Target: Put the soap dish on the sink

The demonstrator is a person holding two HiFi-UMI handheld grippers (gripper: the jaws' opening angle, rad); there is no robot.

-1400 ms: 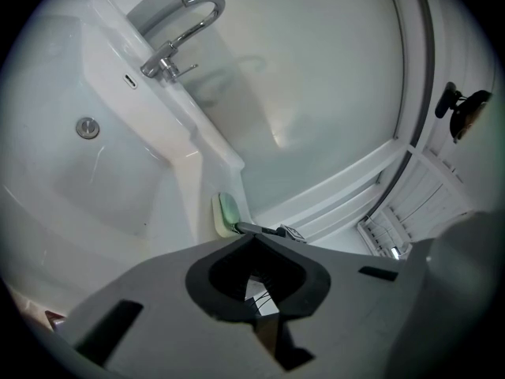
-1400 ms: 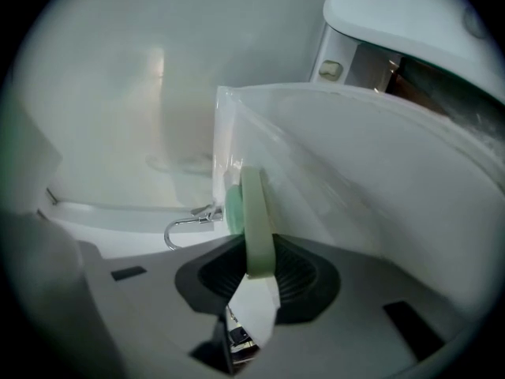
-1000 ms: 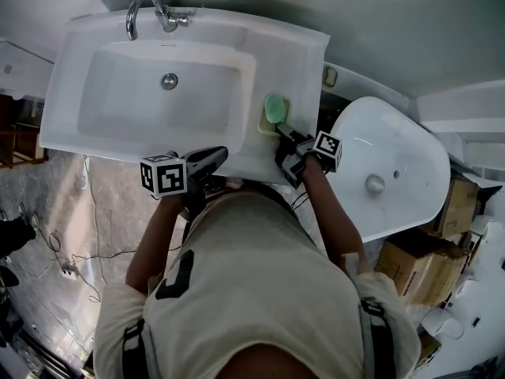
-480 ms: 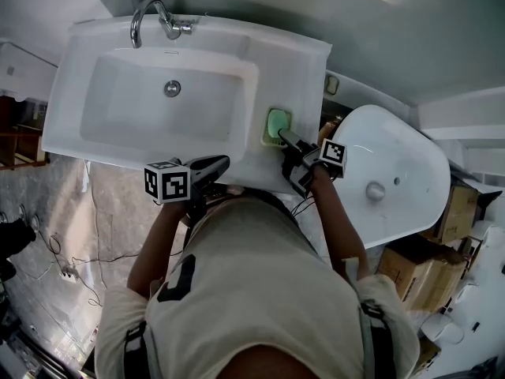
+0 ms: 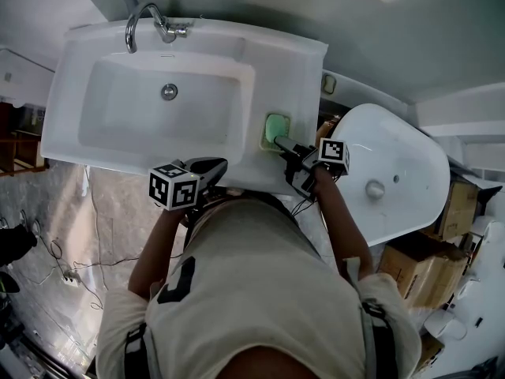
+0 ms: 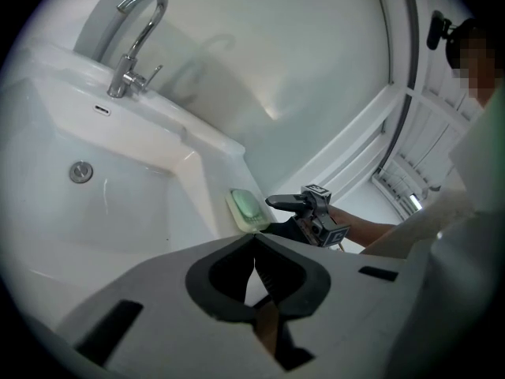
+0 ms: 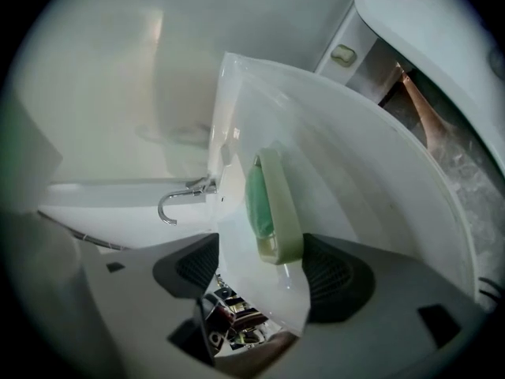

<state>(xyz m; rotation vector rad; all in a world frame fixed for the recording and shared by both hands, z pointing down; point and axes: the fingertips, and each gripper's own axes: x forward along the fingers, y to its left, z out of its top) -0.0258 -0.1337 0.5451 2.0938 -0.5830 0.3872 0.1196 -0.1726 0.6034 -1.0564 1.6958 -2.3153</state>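
Observation:
The pale soap dish (image 5: 274, 130) with a green soap bar in it lies flat on the right ledge of the white sink (image 5: 288, 61). My right gripper (image 5: 282, 143) is at the dish's near end. Its jaws have just been opening and stand open. In the right gripper view the dish (image 7: 278, 212) sits between the pads (image 7: 341, 279) with a gap on the left side. My left gripper (image 5: 215, 166) hangs at the sink's front edge, shut and empty. In the left gripper view its jaws (image 6: 254, 263) meet; the dish (image 6: 248, 209) and right gripper (image 6: 286, 204) lie beyond.
A chrome faucet (image 5: 146, 18) stands at the back of the basin with a drain (image 5: 169, 91) in it. A second white basin (image 5: 394, 172) lies to the right of the sink. Cardboard boxes (image 5: 418, 267) are stacked at the far right.
The right gripper set the dish down flat on the ledge, opened its jaws off it and drew back a little. The left gripper rolled slightly in place.

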